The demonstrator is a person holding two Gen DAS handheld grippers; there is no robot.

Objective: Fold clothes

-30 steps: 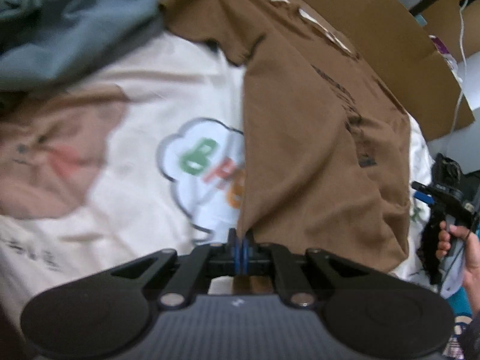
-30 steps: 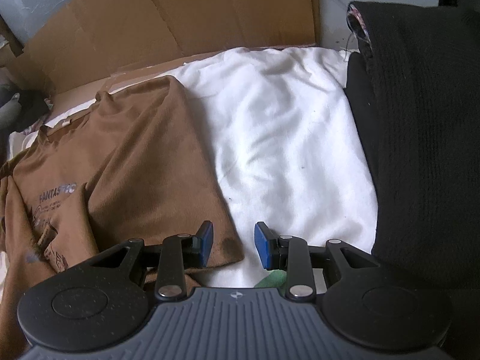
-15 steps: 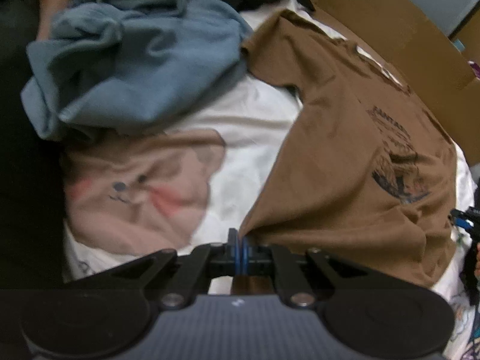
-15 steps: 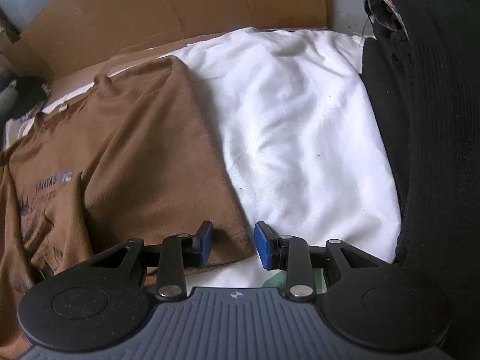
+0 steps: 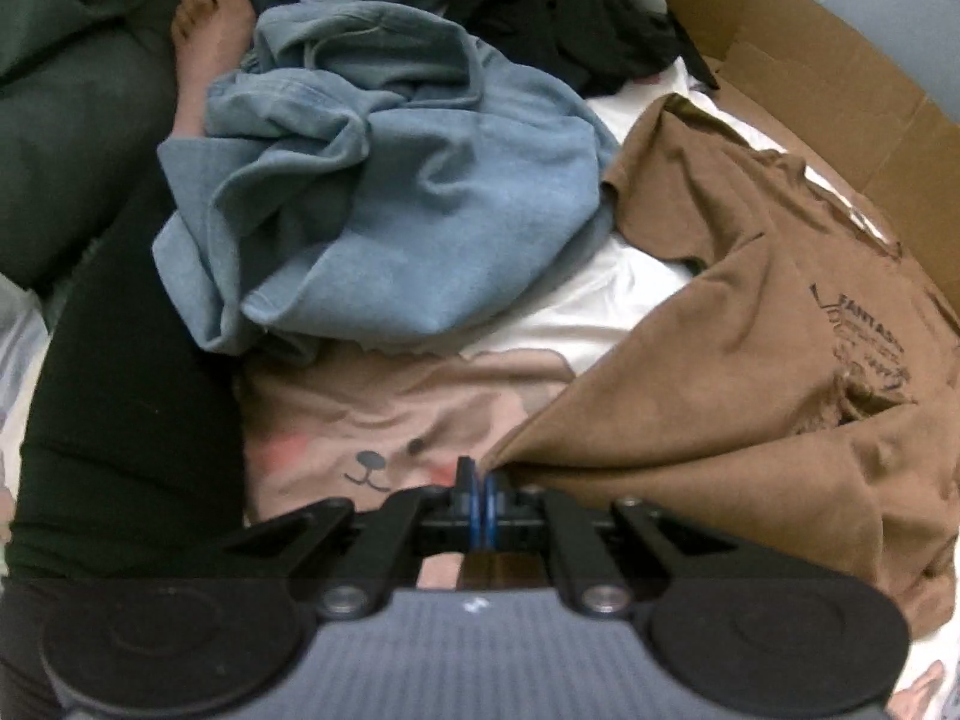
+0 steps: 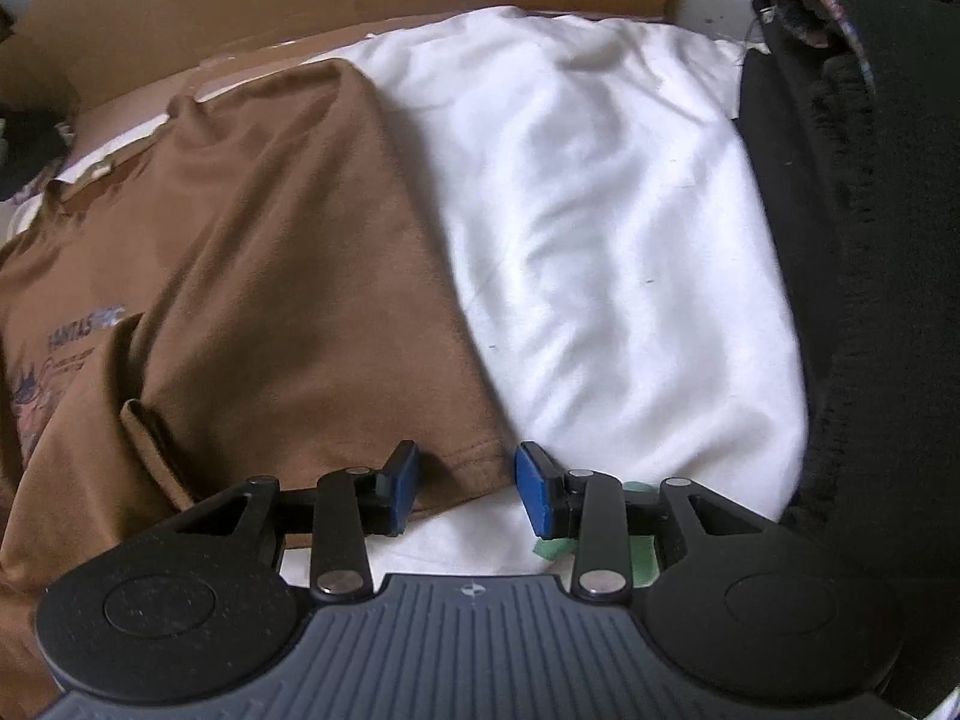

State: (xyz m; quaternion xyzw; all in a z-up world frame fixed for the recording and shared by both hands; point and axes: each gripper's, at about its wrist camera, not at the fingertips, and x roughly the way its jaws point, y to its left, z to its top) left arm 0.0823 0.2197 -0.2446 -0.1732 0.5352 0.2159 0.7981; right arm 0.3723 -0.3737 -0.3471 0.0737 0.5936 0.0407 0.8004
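A brown printed T-shirt (image 5: 750, 372) lies spread on a white sheet with a bear print (image 5: 372, 462). My left gripper (image 5: 482, 492) is shut on the shirt's bottom corner, and the cloth stretches away from the jaws to the right. In the right wrist view the same brown T-shirt (image 6: 270, 276) lies flat with one side folded over. My right gripper (image 6: 465, 480) is open, its blue pads on either side of the shirt's lower hem corner, which lies between them on the white sheet (image 6: 600, 228).
A crumpled blue garment (image 5: 372, 192) lies heaped left of the shirt, with dark clothes (image 5: 570, 30) behind it. A bare foot (image 5: 210, 42) and a dark-clad leg (image 5: 120, 390) are at the left. Cardboard (image 5: 828, 84) lines the far side. A black knit cloth (image 6: 870, 300) borders the right.
My left gripper has pulled the shirt's corner leftward and back, so the shirt spreads wider and the blue heap comes into view. My right gripper has moved slightly forward around the hem, still open.
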